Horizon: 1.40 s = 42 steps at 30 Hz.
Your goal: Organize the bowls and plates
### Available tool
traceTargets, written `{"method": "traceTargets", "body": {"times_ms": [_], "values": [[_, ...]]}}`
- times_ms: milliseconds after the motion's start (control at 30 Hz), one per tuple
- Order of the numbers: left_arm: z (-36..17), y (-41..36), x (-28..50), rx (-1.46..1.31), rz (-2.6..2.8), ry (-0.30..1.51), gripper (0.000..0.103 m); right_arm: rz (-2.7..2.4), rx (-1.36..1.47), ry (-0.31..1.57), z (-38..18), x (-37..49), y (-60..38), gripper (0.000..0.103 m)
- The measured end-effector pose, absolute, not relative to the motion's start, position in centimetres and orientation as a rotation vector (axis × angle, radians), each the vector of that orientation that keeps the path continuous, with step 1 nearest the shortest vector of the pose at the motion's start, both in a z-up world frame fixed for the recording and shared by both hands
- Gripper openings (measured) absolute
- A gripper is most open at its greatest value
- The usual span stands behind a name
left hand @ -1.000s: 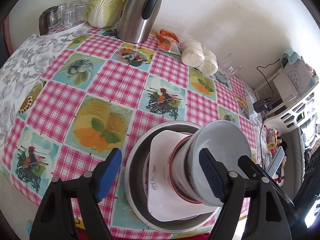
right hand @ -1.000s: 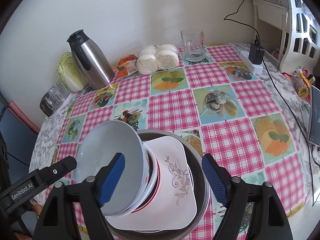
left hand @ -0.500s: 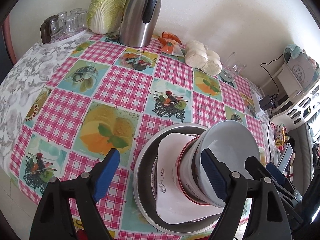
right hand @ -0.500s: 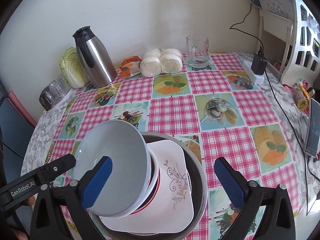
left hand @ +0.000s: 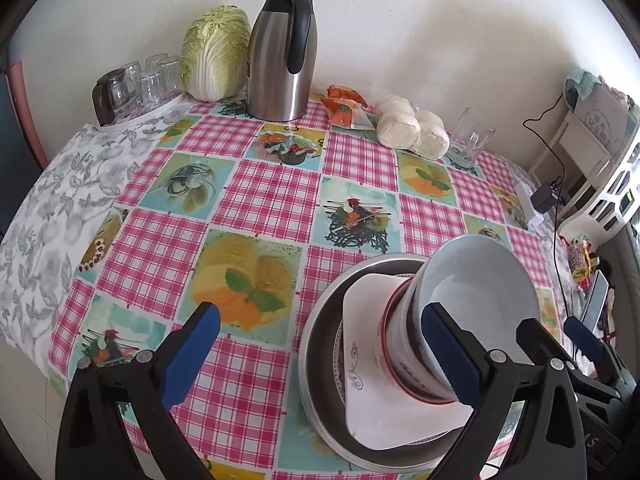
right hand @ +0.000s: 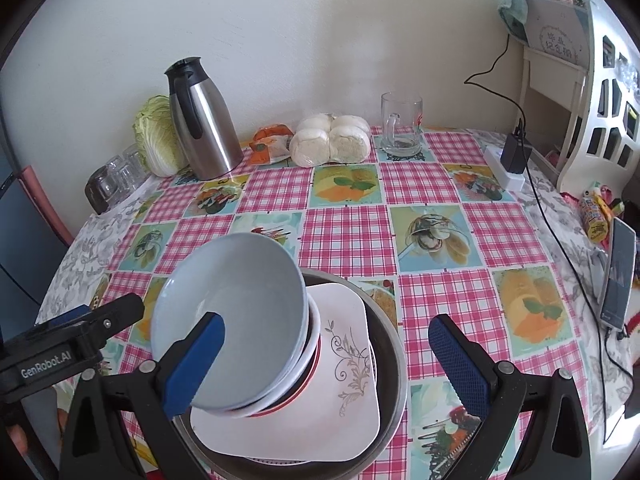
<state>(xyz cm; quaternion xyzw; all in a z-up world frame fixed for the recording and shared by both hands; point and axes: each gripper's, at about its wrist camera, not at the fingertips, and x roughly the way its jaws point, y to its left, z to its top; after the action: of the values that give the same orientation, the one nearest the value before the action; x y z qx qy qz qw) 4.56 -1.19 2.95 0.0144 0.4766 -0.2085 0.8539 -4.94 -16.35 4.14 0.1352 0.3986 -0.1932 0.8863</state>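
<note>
A round metal basin (left hand: 320, 364) (right hand: 390, 344) sits at the table's near edge. In it lies a white square plate with a grey scroll pattern (left hand: 362, 364) (right hand: 348, 364). On the plate stands a stack of bowls, a red-rimmed white one (left hand: 404, 344) below and a pale blue bowl (left hand: 480, 284) (right hand: 232, 312) on top. My left gripper (left hand: 320, 356) is open and empty, left of and above the stack. My right gripper (right hand: 328, 364) is open and empty, above the basin.
On the pink checked tablecloth (left hand: 272, 192) at the back stand a steel thermos jug (left hand: 284, 52), a cabbage (left hand: 216, 52), glasses on a tray (left hand: 136, 84), an orange packet (left hand: 344, 108), bagged buns (left hand: 412, 132) and a glass mug (right hand: 400, 124). A power strip (right hand: 504, 168) and phone (right hand: 618, 272) lie right.
Both grippers have drawn back and risen from the bowl stack, and their jaws have spread a little wider. The stack stays in the basin.
</note>
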Motion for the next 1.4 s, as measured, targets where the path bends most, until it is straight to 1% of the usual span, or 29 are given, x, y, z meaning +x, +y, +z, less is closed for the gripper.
{"method": "traceTargets", "body": {"times_ms": [333, 500, 900, 1133, 1400], "values": [[1.8, -0.3, 2.5, 0.081, -0.474, 1.007, 0.101, -0.416, 0.237, 0.785, 3.9, -8.1, -14.8, 0.103], [0.7, -0.2, 1.5, 0.171, -0.462, 1.02, 0.101, -0.417, 0.215, 0.814, 2.7, -9.2, -14.4, 0.103], [-0.1, 0.6, 0.0, 0.238, -0.491, 1.024, 0.101, -0.44, 0.149, 0.892, -0.1, -9.9, -13.7, 0.103], [-0.5, 0.0, -0.8, 0.336, -0.492, 1.015, 0.101, -0.429, 0.122, 0.915, -0.7, -10.0, -13.0, 0.103], [-0.9, -0.1, -0.9, 0.344, -0.517, 1.038, 0.101, -0.437, 0.115, 0.928, -0.8, -9.9, -12.9, 0.103]]}}
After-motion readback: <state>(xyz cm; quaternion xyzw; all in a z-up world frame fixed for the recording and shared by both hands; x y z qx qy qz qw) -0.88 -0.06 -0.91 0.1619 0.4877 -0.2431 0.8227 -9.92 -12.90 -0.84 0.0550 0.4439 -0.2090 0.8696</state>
